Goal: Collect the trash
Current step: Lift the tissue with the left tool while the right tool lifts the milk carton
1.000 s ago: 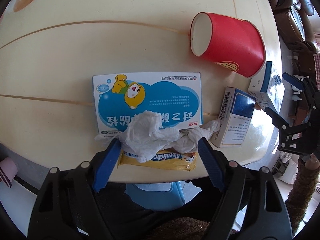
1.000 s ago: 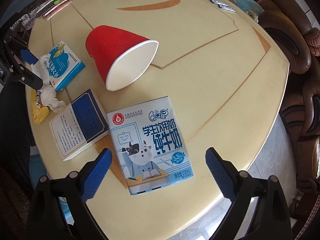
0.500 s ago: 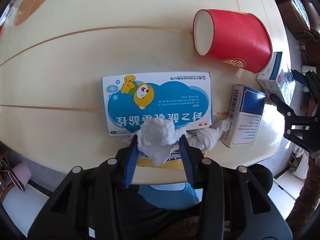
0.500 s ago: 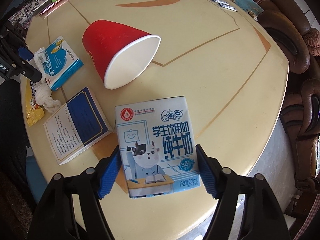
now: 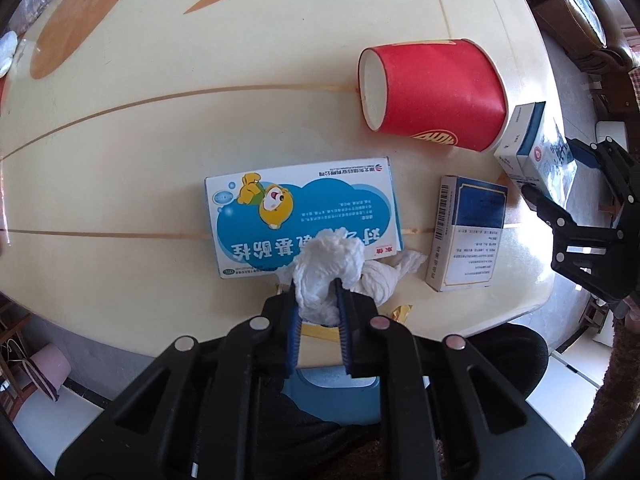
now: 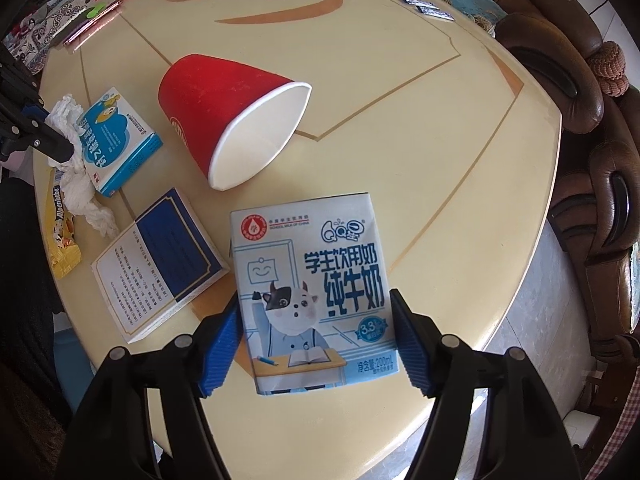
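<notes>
My left gripper [image 5: 318, 300] is shut on a crumpled white tissue [image 5: 326, 270] at the near edge of the cream table [image 5: 200, 100]; the tissue's tail trails right onto a yellow candy wrapper [image 5: 400, 312]. My right gripper [image 6: 316, 320] is shut on a blue-and-white milk carton [image 6: 312, 292], both blue pads pressing its sides. A red paper cup [image 6: 232, 116] lies on its side beyond the carton. A blue medicine box with a bear [image 5: 300, 216] and a dark-blue box [image 5: 464, 232] lie flat between the grippers.
A brown leather sofa [image 6: 580, 92] curves round the table's far right. Small packets [image 6: 428, 8] and pens [image 6: 92, 24] lie at the far edge. A blue stool [image 5: 336, 392] stands below the table's near edge.
My left gripper has closed from wide open onto the tissue and lifted its bunched part. My right gripper has moved forward and closed on the milk carton.
</notes>
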A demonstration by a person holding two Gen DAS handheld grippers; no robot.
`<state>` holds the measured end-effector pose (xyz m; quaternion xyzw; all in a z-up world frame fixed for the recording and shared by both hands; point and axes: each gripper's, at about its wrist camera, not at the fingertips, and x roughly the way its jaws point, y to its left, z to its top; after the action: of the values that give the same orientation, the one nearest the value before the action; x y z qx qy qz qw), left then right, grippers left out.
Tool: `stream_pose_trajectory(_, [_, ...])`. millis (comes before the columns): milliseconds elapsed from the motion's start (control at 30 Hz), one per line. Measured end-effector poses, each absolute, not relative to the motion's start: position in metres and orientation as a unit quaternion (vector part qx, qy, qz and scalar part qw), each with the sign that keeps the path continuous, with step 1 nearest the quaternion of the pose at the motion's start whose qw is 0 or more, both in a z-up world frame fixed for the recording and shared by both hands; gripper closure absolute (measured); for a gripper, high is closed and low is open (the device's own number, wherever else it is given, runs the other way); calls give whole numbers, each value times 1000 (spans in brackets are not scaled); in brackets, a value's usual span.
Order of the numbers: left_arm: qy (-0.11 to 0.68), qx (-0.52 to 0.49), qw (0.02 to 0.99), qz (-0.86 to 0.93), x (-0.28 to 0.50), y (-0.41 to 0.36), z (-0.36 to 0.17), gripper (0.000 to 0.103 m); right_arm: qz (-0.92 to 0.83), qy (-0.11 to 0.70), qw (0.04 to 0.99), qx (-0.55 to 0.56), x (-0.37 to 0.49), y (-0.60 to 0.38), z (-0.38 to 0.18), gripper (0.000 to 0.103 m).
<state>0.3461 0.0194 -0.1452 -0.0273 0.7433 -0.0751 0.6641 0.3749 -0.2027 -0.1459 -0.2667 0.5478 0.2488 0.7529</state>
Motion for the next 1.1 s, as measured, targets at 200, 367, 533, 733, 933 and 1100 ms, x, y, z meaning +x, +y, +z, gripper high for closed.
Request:
stream_pose_trajectory(200, [736,-33,672,-80,348,24,-132,89,243,538,769,-247,375,-206,-129,35])
stream_pose_trajectory(367, [728,-31,679,-89,346,21,-117,89,233,534,777,-240,373,-207,-119,35])
stream_pose_trajectory(533, [712,-22,696,-96,339,20,-95,89,224,527,784,-239,367,-208,-110,35])
stream_pose_trajectory(733, [688,-7,718,-106,327,18,-68,89,216,513,798,-233,351,-209,-85,35])
stream_pose_trajectory(933, [669,3,734,-117,305,15,-50,89,205,498,813,-222,325,-211,-50,35])
stream_pose_trajectory(1100, [654,14,745,-128,282,8,-39,89,205,484,822,-219,295,-208,-25,35])
